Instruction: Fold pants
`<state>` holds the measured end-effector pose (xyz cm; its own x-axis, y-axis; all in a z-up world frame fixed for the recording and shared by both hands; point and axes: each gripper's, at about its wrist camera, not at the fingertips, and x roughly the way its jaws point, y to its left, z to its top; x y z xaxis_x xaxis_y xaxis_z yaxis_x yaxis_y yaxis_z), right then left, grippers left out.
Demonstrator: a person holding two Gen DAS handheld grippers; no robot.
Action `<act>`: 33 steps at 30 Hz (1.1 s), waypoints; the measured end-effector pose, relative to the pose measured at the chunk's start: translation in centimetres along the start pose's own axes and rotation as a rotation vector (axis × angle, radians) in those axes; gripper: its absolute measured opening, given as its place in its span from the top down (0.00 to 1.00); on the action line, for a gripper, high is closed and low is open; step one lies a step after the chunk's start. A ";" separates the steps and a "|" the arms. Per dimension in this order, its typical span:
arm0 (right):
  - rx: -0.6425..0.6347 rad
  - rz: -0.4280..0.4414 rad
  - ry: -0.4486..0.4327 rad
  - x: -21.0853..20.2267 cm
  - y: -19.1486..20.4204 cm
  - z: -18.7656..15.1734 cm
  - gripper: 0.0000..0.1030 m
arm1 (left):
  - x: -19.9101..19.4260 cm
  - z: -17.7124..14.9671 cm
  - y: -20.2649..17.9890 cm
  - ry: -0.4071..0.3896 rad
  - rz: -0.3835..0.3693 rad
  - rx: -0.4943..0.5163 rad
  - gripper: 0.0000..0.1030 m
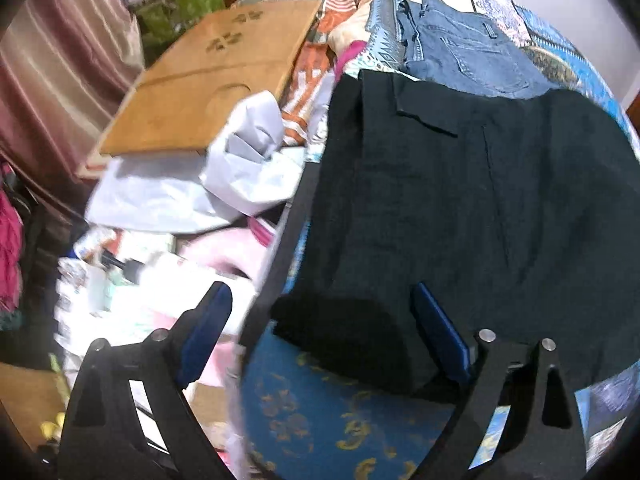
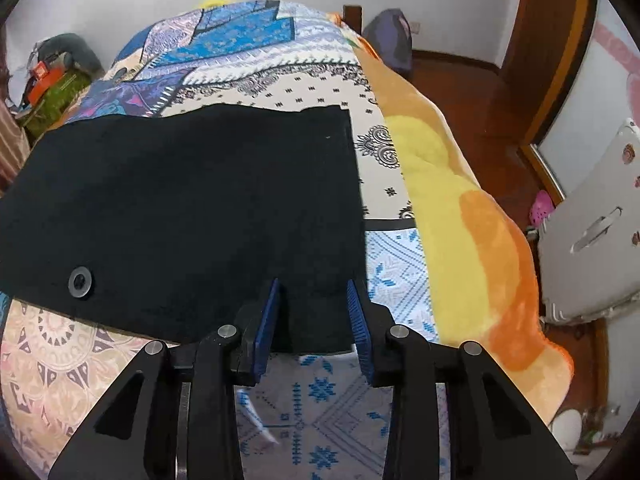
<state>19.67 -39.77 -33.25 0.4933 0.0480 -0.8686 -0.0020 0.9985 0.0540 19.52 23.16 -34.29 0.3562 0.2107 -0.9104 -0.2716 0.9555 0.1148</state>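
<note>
Blue ribbed pads (image 2: pixel 267 320), flat matte black pants (image 2: pixel 192 208), patterned quilt (image 2: pixel 320 396)

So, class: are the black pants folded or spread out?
Folded: black pants form a compact rectangle with straight edges on the bed.

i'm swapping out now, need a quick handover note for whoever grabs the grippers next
Left gripper: jaws wide open, holding nothing, at the near left corner of the black pants.
Right gripper: jaws open, astride the pants' near right corner, not clamped.
Pants lie flat on the patterned bedspread; button faces up. Folded jeans sit behind them.
Done: pants look flattened, perhaps folded once already.
Left: grip the near corners, make the next fold, smooth.
</note>
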 end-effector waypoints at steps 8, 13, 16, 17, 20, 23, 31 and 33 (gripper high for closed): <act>-0.041 0.099 -0.069 -4.3 2.9 2.6 0.68 | -5.1 1.3 -1.2 -0.060 -0.154 0.006 0.20; -0.110 0.308 -0.124 -6.1 9.6 4.3 0.63 | -7.2 1.6 -7.9 -0.085 -0.284 0.136 0.20; -0.136 0.439 -0.109 -5.0 13.9 4.6 0.60 | -7.3 0.4 -11.5 -0.061 -0.287 0.238 0.20; -0.148 0.453 -0.096 -4.3 14.7 4.6 0.60 | -7.3 -0.3 -12.3 -0.057 -0.267 0.260 0.20; -0.192 0.470 -0.019 -2.4 17.0 3.3 0.58 | -8.0 -1.9 -12.4 -0.085 -0.242 0.269 0.20; -0.267 0.425 -0.063 -3.1 17.7 1.4 0.58 | -8.1 -3.1 -11.2 -0.075 -0.271 0.237 0.19; -0.217 0.423 -0.059 -4.8 15.2 -0.7 0.58 | -8.6 -4.0 -10.4 -0.051 -0.262 0.192 0.16; -0.192 0.412 -0.049 -5.1 14.2 -0.7 0.58 | -9.6 -3.4 -10.8 -0.073 -0.238 0.214 0.16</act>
<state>16.51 -25.82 -28.39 0.4579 0.4453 -0.7694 -0.3653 0.8833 0.2938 15.99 10.14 -28.11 0.4528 -0.0172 -0.8915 0.0181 0.9998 -0.0101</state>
